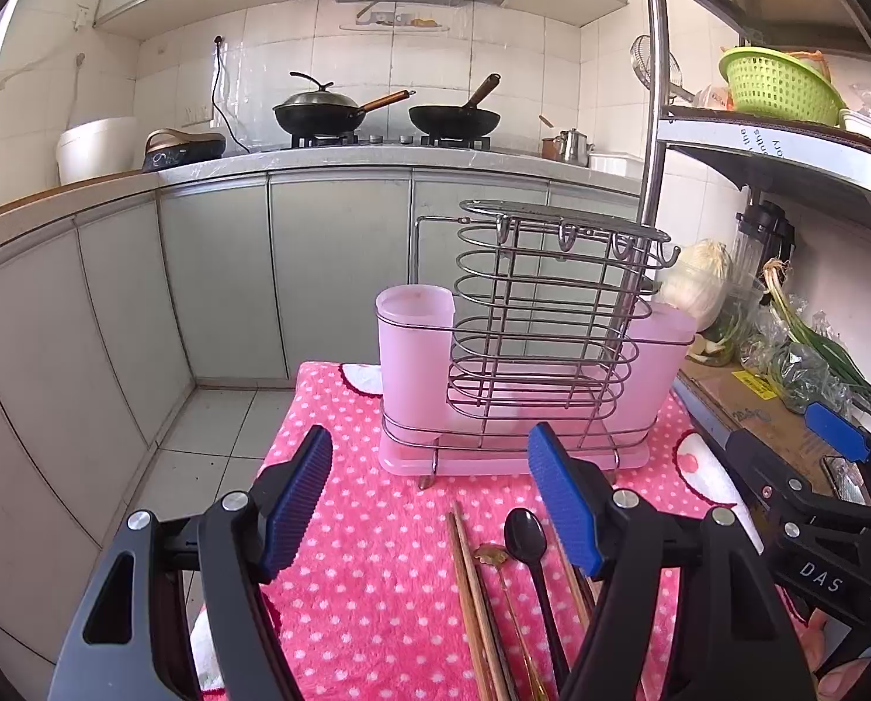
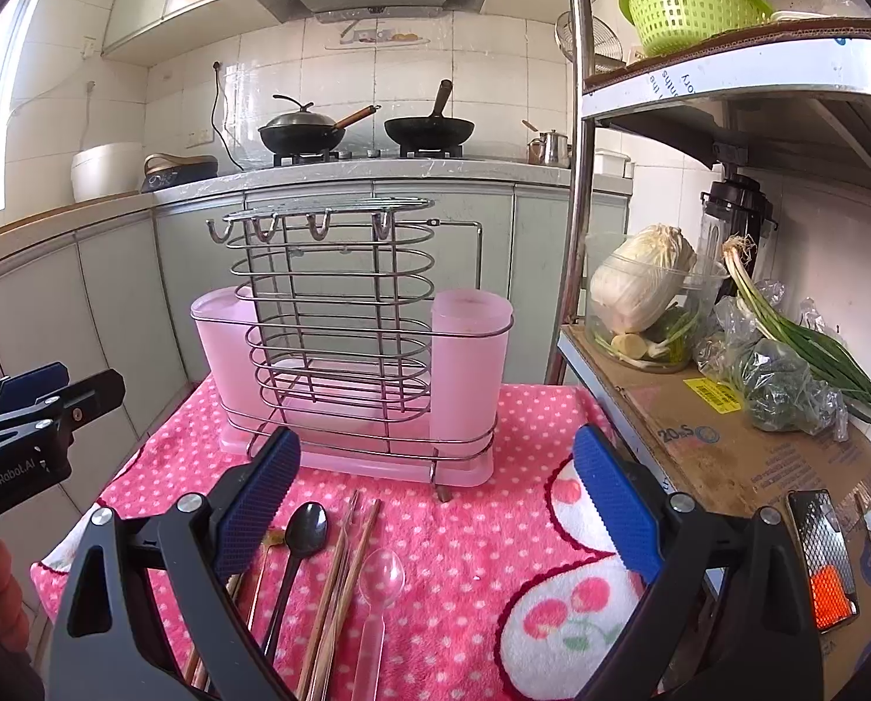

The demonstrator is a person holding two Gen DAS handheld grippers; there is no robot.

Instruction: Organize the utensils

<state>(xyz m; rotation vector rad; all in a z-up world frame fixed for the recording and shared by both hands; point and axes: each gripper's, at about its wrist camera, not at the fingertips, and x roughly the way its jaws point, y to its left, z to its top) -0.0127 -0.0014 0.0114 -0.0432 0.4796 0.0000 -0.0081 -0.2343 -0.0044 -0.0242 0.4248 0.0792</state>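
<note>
A wire utensil rack (image 1: 528, 339) with pale pink cups and a pink drip tray stands at the back of a pink dotted cloth (image 1: 377, 555). In front of it lie wooden chopsticks (image 1: 473, 590), a black spoon (image 1: 526, 537) and a small gold utensil (image 1: 493, 558). My left gripper (image 1: 429, 502) hovers open above them with nothing between its pads. In the right wrist view, my right gripper (image 2: 435, 502) is wide open over the black spoon (image 2: 305, 528), chopsticks (image 2: 347, 561) and a clear plastic spoon (image 2: 380, 578), short of the rack (image 2: 347, 350). Each gripper shows in the other's view: the right gripper (image 1: 797, 444) and the left gripper (image 2: 67, 385).
A metal shelf unit (image 2: 575, 175) stands close on the right, holding a cabbage (image 2: 639, 280), green onions (image 2: 809, 344), cardboard, a phone (image 2: 823, 561) and a green basket (image 2: 686, 6). Behind is a kitchen counter (image 1: 377, 158) with two woks. Tiled floor (image 1: 213, 438) drops off left of the cloth.
</note>
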